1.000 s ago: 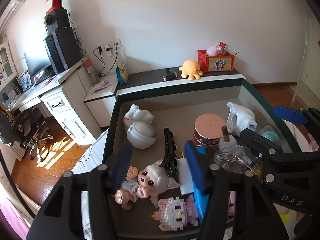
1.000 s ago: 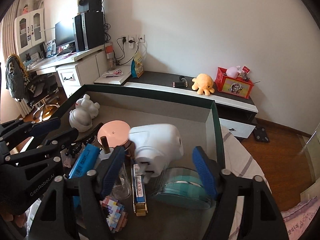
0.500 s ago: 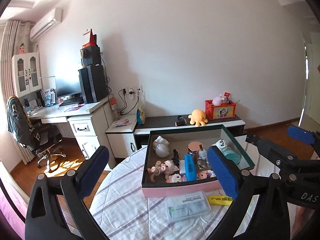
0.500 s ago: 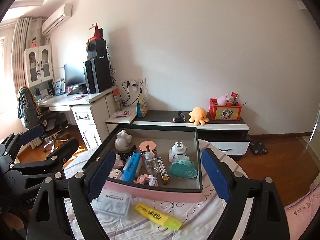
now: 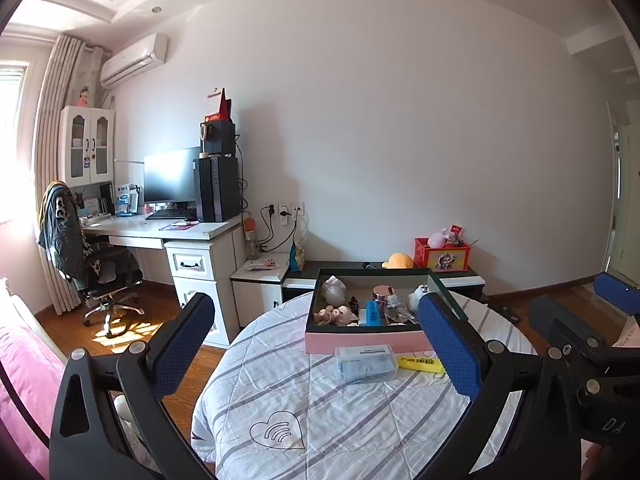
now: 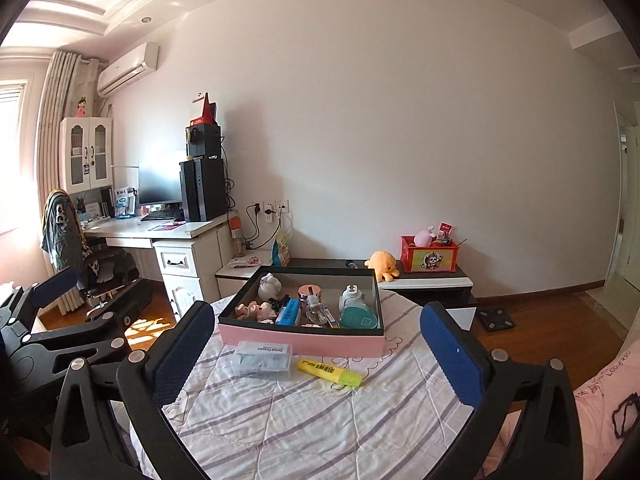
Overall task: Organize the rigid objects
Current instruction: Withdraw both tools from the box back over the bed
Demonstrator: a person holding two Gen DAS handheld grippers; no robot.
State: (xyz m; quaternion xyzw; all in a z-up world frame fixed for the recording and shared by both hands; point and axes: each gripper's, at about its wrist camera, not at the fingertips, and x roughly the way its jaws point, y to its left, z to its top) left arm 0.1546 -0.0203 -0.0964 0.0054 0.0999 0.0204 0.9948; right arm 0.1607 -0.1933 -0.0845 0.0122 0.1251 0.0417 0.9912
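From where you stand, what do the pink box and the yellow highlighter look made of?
The pink box looks like matte cardboard: flat, thin, dull walls with a dark inner lining. The yellow highlighter seems smooth, slightly glossy plastic, with a printed barcode label.

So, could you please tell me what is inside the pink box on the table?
The pink box holds a piglet doll, blue case, glass bottle, rose-gold jar and teal tape dispenser. Its near wall hides anything lower.

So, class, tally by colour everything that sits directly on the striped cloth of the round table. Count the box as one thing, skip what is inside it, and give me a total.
Pink box: 1
Clear plastic case: 1
Yellow highlighter: 1
Total: 3
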